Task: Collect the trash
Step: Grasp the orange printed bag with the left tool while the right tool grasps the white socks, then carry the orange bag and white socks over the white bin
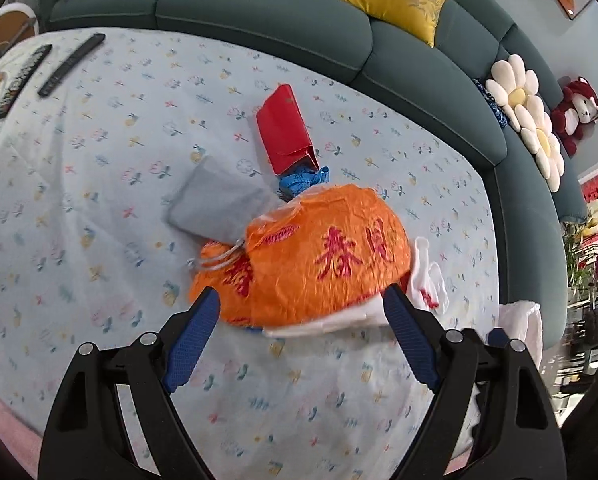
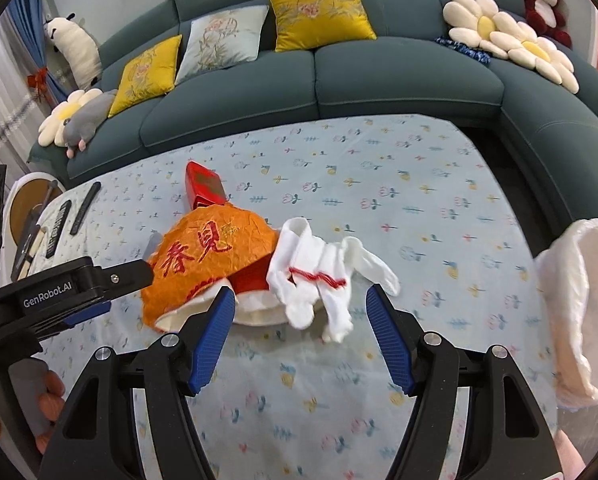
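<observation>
A crumpled orange paper wrapper (image 1: 323, 256) with red characters lies on the floral tablecloth (image 1: 99, 168). My left gripper (image 1: 301, 300) stands open just in front of it, one blue pad at each side of its near edge, neither pressing. A grey pouch (image 1: 219, 200), a red box (image 1: 285, 132) and a blue scrap (image 1: 305, 178) lie behind the wrapper. In the right wrist view, white gloves (image 2: 319, 276) tied with red thread lie right of the wrapper (image 2: 207, 256). My right gripper (image 2: 299, 300) is open over their near end, not touching.
Two dark remotes (image 1: 69, 64) lie at the table's far left. A white bag (image 2: 579, 312) hangs open at the table's right edge. A teal sofa (image 2: 379, 80) with cushions and plush toys curves round behind. A person's hand (image 2: 51, 400) holds the left gripper's handle.
</observation>
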`<state>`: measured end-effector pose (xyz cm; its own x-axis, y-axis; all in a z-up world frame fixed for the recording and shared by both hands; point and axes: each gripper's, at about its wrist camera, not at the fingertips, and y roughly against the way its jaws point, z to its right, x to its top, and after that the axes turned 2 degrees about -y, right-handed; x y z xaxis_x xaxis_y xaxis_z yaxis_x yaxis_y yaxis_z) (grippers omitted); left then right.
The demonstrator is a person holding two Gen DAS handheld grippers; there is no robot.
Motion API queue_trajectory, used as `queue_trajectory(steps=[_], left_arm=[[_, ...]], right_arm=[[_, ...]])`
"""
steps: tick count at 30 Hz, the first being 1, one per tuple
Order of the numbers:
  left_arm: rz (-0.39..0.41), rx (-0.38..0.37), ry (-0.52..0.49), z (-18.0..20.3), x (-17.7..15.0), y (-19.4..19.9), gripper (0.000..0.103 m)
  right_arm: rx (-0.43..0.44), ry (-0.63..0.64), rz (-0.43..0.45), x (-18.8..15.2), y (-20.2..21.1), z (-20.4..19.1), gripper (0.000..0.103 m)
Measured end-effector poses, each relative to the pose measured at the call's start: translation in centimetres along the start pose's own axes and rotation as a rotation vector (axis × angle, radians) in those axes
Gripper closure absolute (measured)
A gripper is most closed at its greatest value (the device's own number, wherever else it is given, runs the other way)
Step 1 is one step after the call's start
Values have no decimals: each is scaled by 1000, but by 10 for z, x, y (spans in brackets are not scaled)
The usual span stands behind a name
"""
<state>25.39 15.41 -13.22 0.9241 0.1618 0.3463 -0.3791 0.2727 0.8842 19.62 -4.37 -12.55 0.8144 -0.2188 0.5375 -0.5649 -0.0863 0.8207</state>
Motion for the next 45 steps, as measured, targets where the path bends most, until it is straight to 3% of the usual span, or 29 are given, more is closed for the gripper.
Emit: queue_trajectory(steps=[7,10,12,14,18,21,28,45], left_arm=[[-33,5,-14,5,12,-28,25],[-40,4,-9,7,14,-34,29],[-43,9,-21,10,14,-37,40],[-41,17,-38,12,13,-38,46],[-31,22,-54,15,9,-36,70],[-18,19,-72,20,5,-28,76],[30,-2,-114,43,-5,3,78],[154,-68,-279,159,-43,88,78]], right_arm=[[-13,8,-40,8,-36,-6,37],[-13,18,-53,9,-47,-8,37],[-16,21,-69,7,-54,-6,39],[-12,11,-87,3,-59,-3,46],[-3,5,-117,-4,-61,2,76],[8,-1,-113,-7,-53,5,89],[30,-38,-60,-3,-19,18,98],[52,-116,171,11,110,86,99]])
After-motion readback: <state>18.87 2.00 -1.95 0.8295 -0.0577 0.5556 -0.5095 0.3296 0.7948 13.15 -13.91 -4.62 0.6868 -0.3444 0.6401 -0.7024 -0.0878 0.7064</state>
